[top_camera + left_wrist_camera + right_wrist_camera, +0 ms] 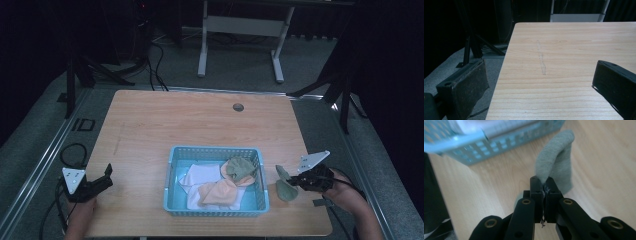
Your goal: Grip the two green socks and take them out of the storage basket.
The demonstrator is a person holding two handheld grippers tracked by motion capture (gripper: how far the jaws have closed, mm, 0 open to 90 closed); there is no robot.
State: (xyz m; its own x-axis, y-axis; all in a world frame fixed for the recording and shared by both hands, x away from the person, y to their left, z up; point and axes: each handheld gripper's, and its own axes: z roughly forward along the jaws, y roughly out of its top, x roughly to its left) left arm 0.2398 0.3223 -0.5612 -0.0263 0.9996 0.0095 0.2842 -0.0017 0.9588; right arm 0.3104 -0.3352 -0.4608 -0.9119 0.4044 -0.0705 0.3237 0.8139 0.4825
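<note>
green sock (556,160) pinched between the clamped jaws of the right gripper (544,185); left gripper (539,82) spread wide, holding nothing.

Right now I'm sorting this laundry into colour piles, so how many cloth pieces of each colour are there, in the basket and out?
Green: 2, one in the basket, one in the right tool's grip beside it
Orange: 1
White: 1
Total: 4, counting each bunched patch as one piece; folds may hide more.
</note>
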